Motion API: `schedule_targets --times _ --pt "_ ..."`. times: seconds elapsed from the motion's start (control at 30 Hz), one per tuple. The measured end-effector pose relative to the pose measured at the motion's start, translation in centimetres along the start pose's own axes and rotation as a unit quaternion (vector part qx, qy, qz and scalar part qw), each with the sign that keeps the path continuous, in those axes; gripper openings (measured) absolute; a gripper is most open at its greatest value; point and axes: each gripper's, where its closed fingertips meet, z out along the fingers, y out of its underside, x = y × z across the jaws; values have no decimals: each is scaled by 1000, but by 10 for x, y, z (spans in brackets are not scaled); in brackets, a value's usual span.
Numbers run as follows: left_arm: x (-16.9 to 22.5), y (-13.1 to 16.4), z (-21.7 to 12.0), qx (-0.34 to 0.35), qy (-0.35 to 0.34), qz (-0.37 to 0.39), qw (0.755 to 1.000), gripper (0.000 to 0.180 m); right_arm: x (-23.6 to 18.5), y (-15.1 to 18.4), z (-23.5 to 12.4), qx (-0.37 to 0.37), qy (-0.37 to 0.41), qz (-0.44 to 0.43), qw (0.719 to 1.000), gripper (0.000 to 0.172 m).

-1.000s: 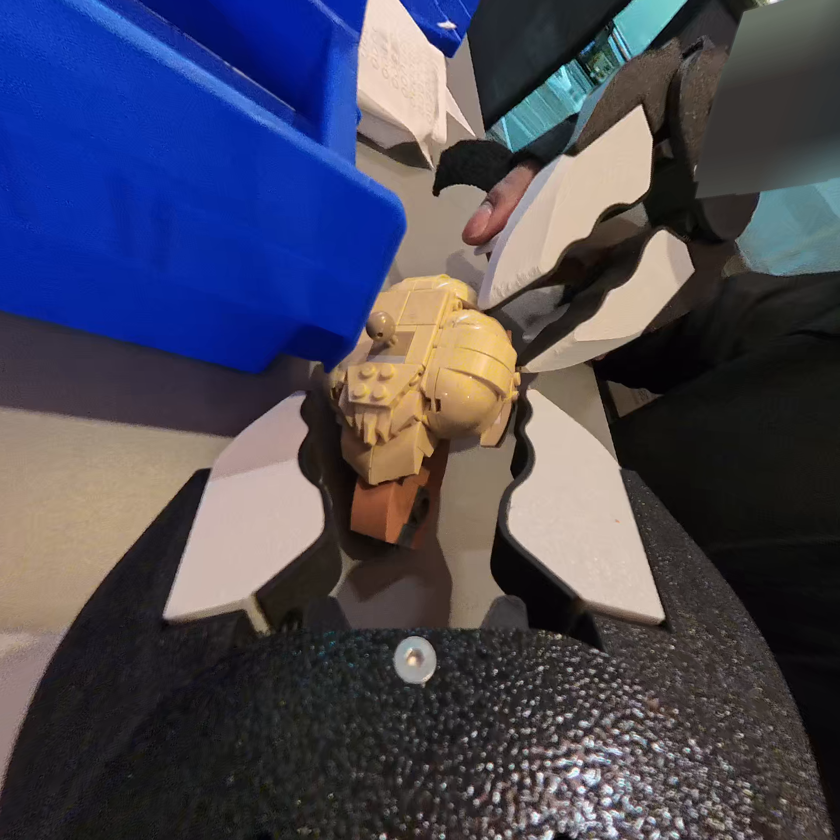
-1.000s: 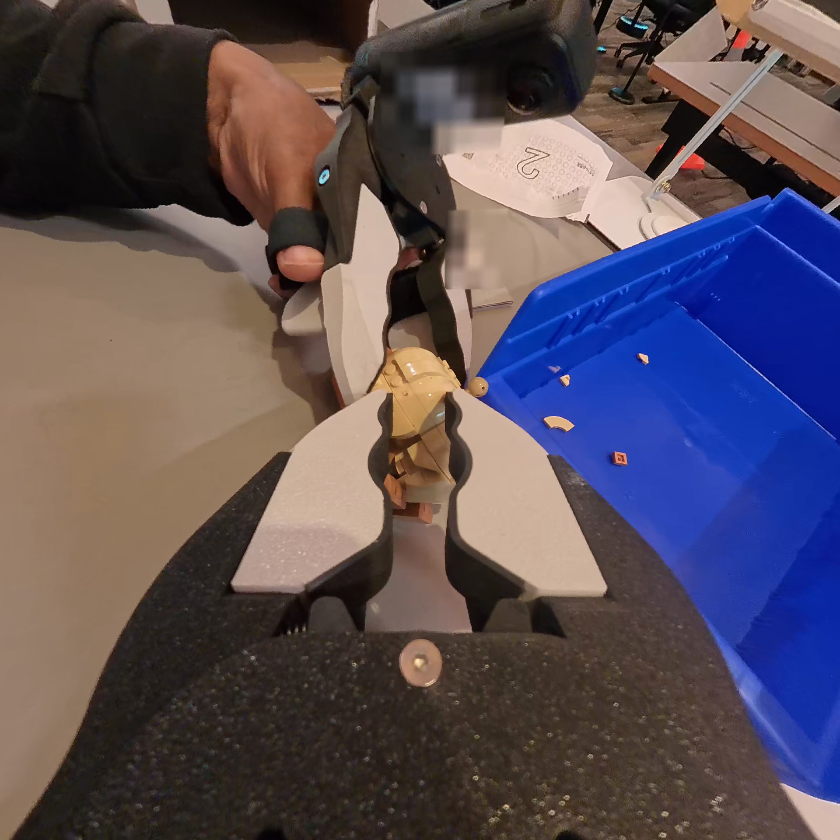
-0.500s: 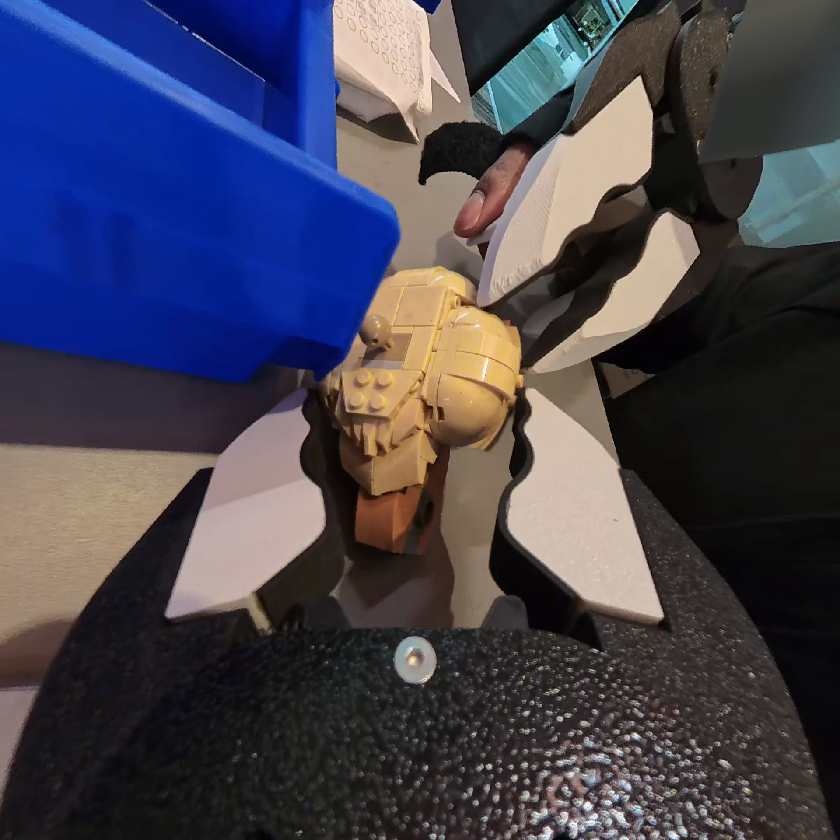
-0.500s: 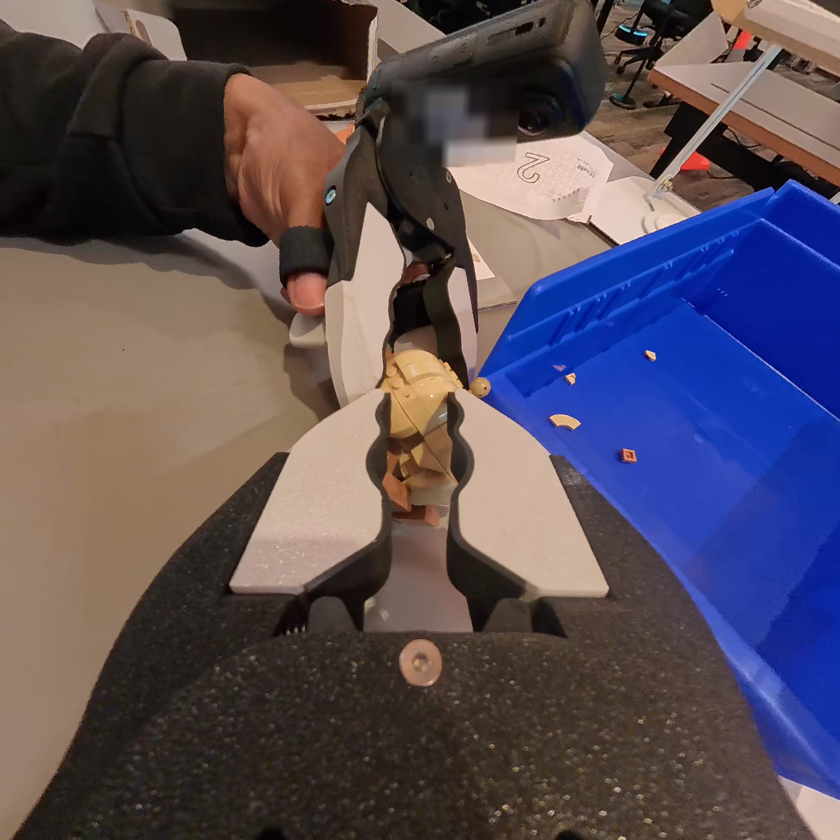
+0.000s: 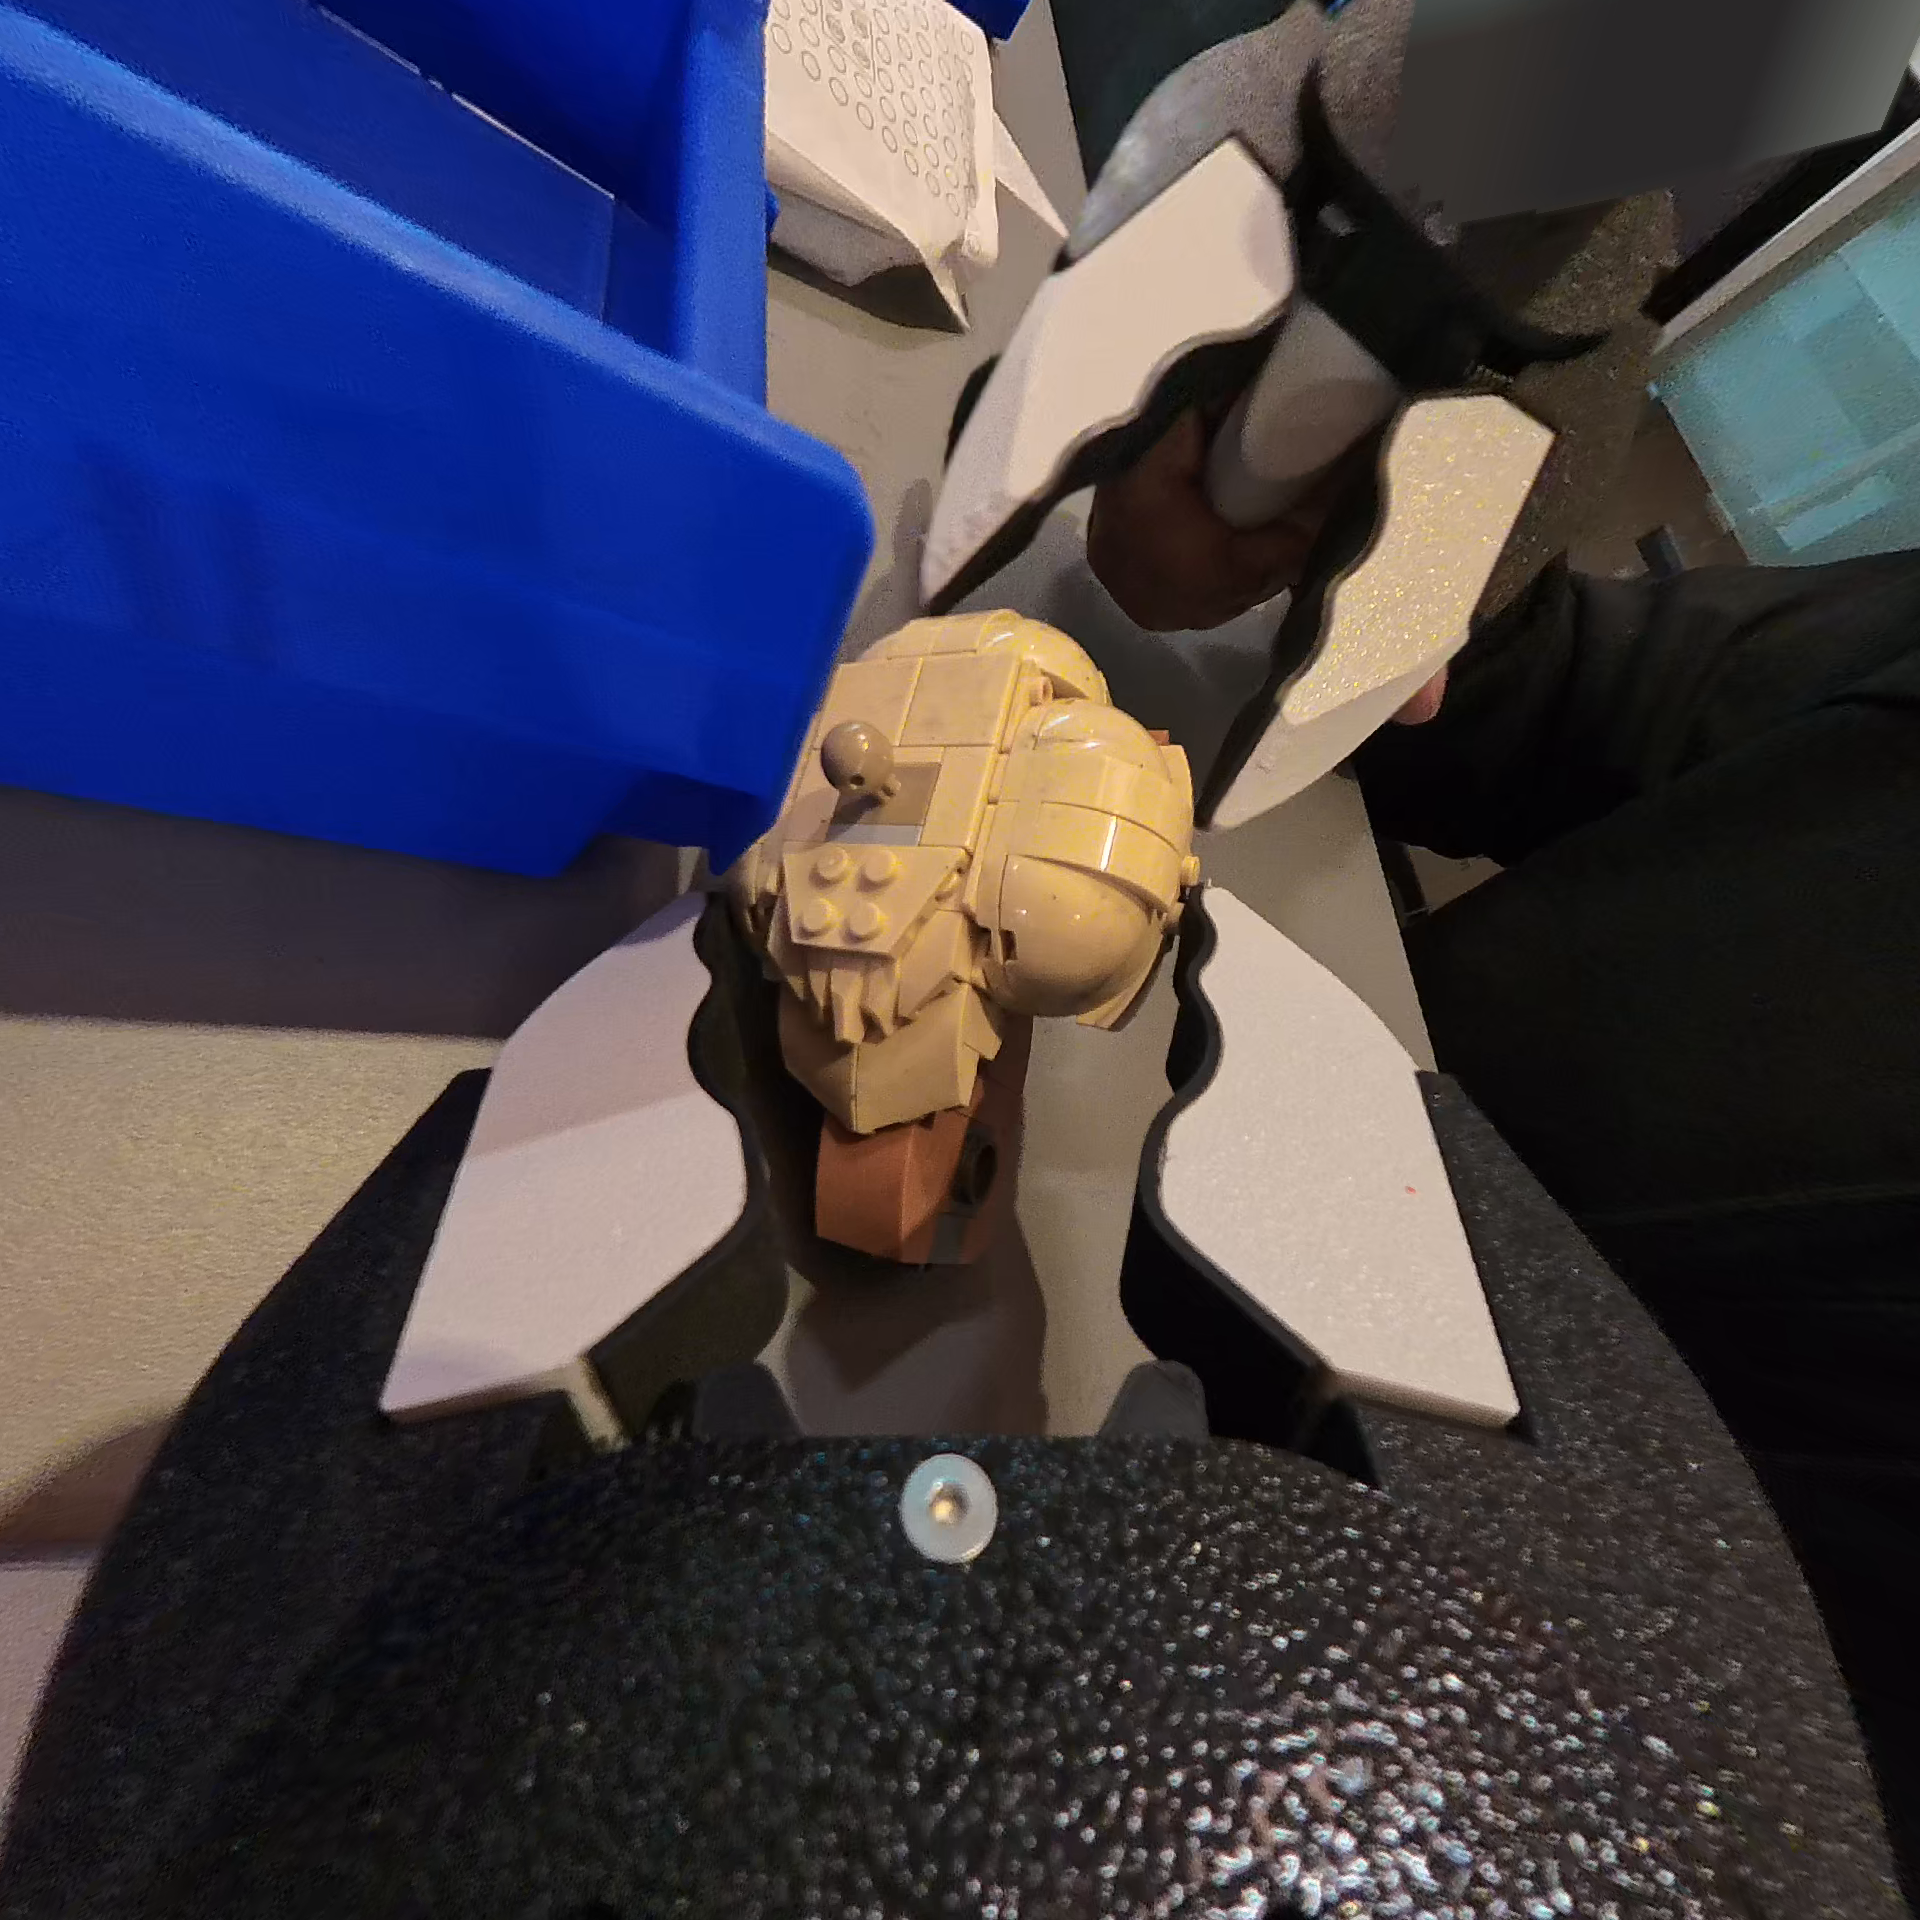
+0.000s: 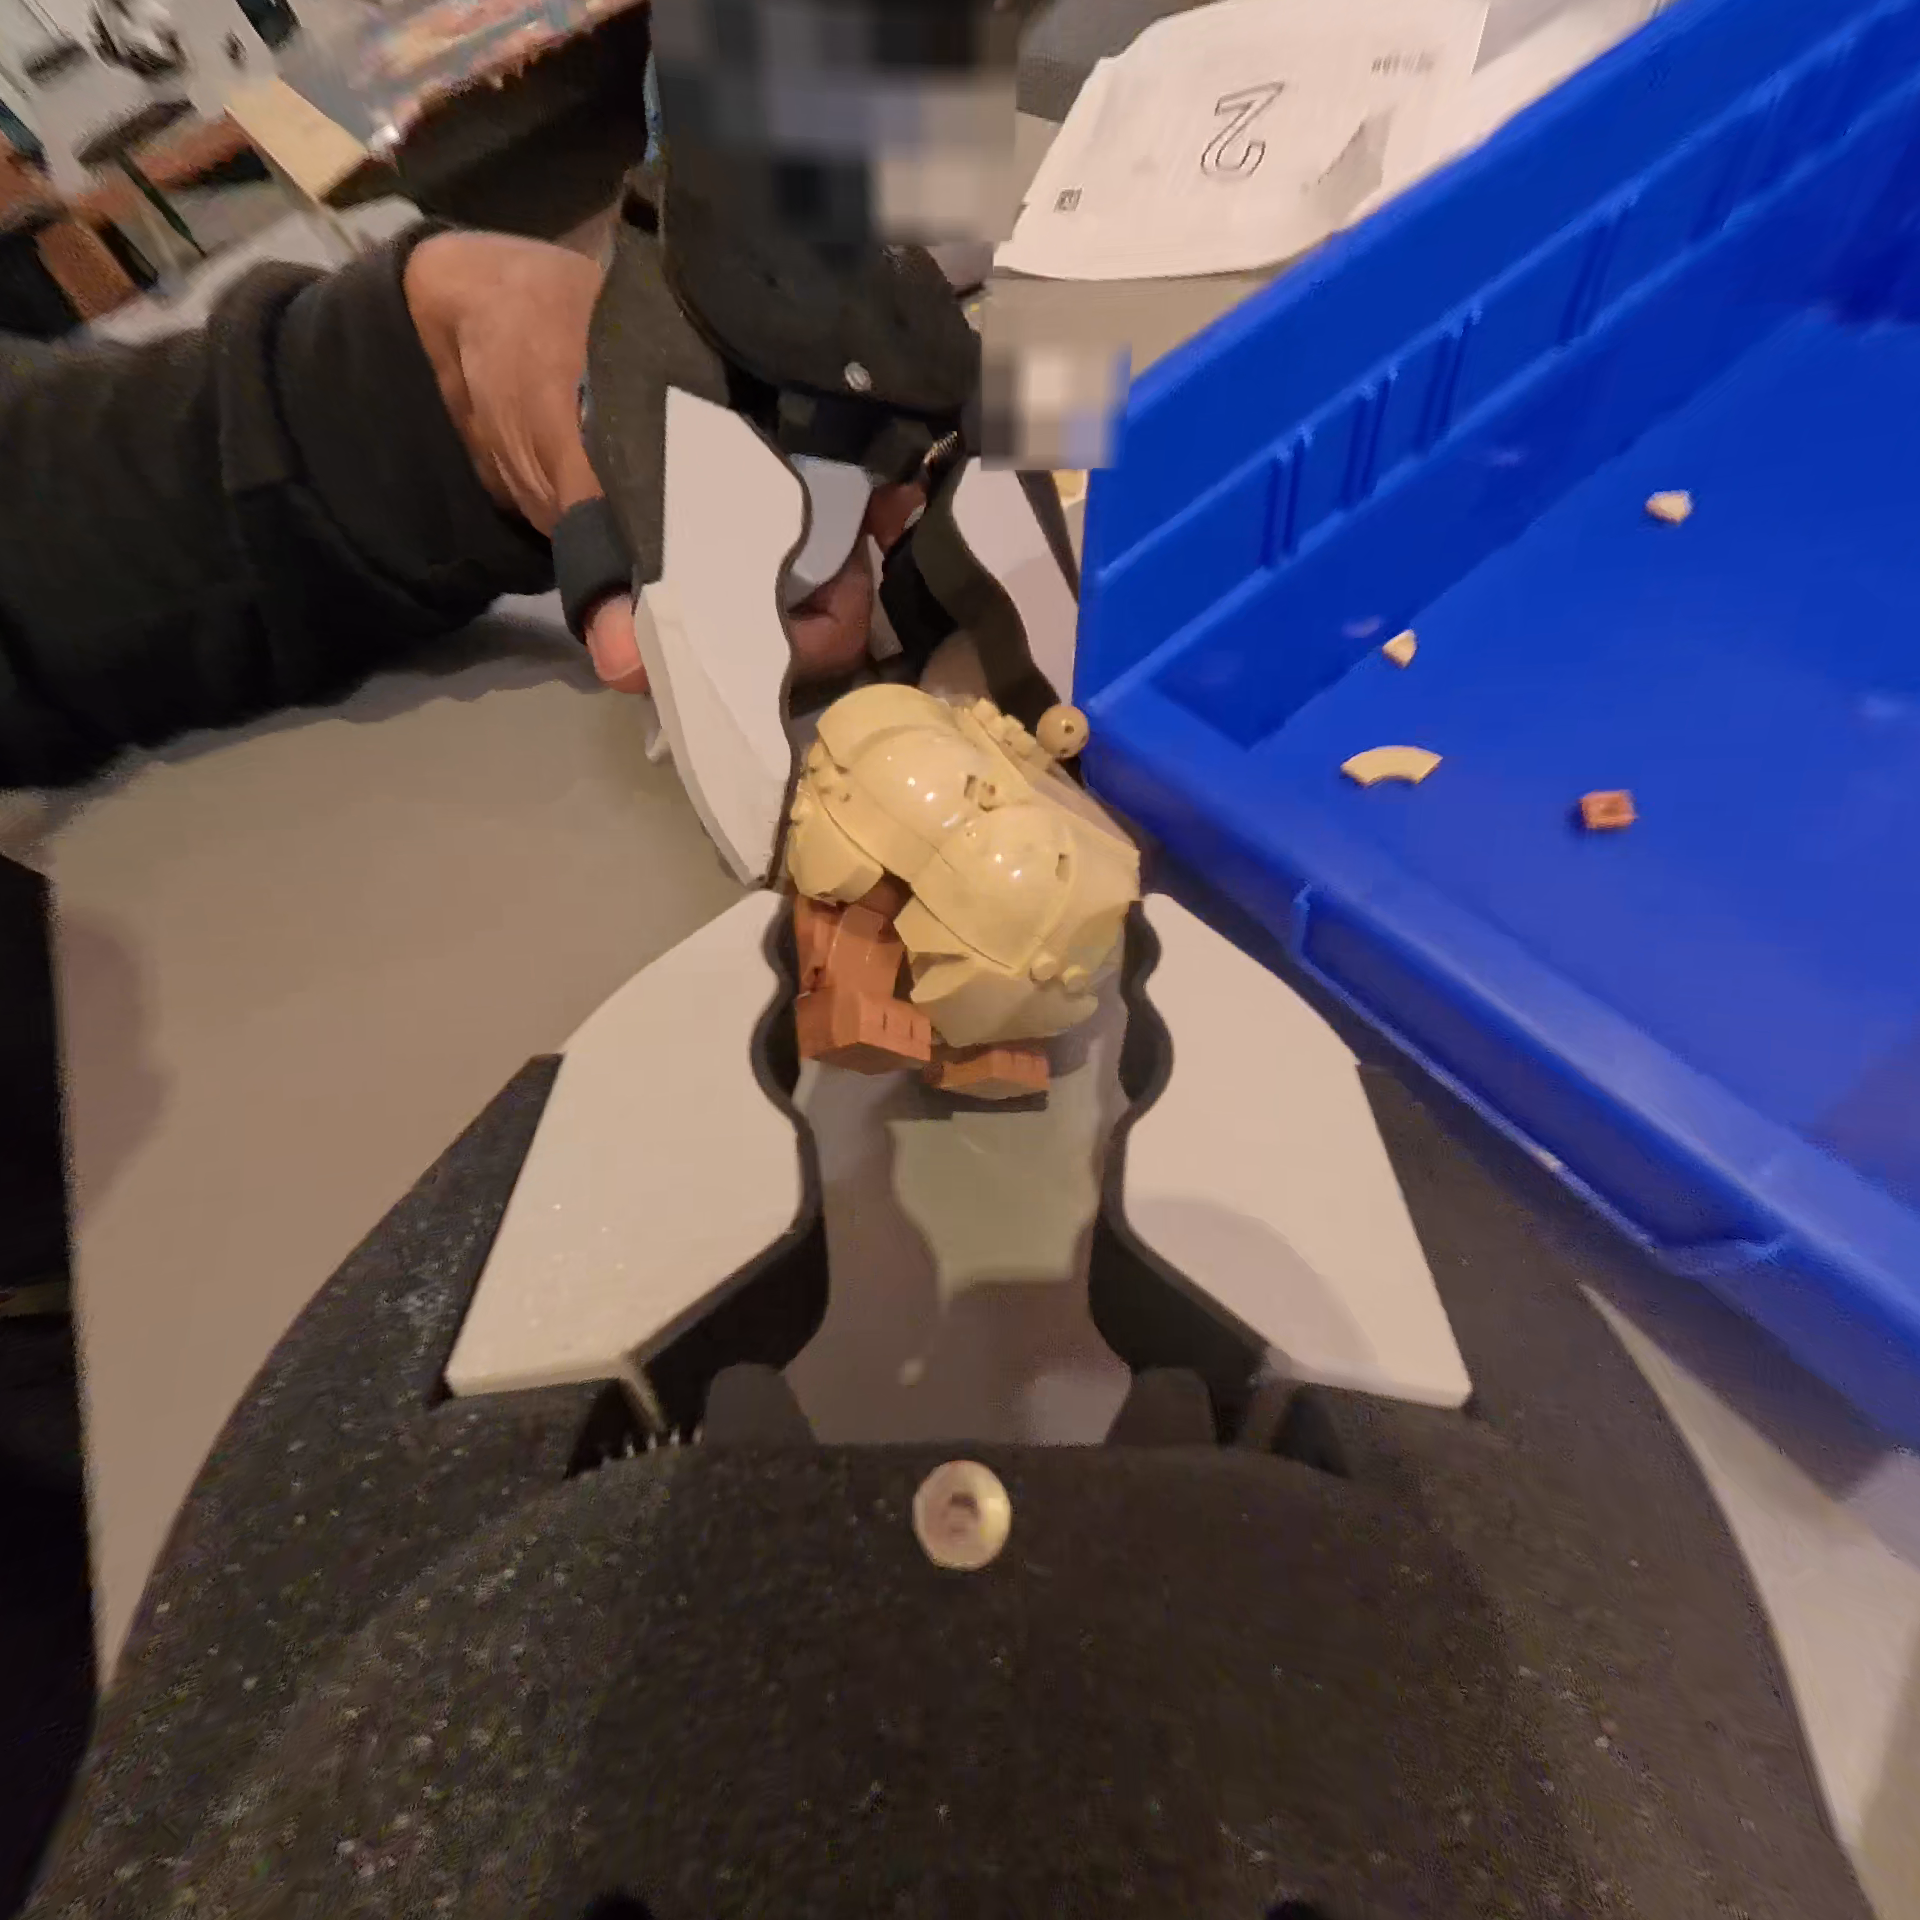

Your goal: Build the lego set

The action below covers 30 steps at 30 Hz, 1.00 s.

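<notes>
Blue bin (image 6: 1558, 935) holding loose brick bits (image 6: 1390, 766), printed paper sheets (image 6: 1236, 145) behind on grey table (image 6: 364, 987)

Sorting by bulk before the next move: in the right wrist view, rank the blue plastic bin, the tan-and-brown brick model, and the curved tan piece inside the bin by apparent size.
1. Blue plastic bin
2. Tan-and-brown brick model
3. Curved tan piece, clearly the smallest

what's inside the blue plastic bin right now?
In the right wrist view, the blue plastic bin holds a few loose brick bits: a curved tan piece, a small brown square piece, and smaller tan chips. Its far end is out of frame.
</notes>
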Motion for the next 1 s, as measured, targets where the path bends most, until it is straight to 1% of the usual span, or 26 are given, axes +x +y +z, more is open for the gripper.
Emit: schedule_targets --times 0.07,0.17,0.3,0.4,0.5,0.7,0.83,1.0 --pt "1 0 0 0 -1 6 1000 81 -2 4 2 -6 -32 46 998 67" --pt "3 1 0 1 -6 21 1000 80 -6 9 5 -17 -73 96 993 71" --pt "6 3 0 3 -24 57 998 80 -14 14 8 -24 -109 127 986 74" --pt "8 5 -1 8 -46 91 995 80 -17 13 10 -18 -107 122 987 73" --pt "11 7 -2 13 -68 126 990 80 -18 13 11 -12 -98 103 990 67" --pt "14 12 -4 20 -110 179 977 80 -25 14 13 -9 -85 50 995 67" --pt "15 13 -6 25 -127 187 974 80 -26 13 15 -7 -77 35 996 67" --pt "15 14 -7 26 -127 185 974 80 -26 13 16 -6 -75 35 997 65"
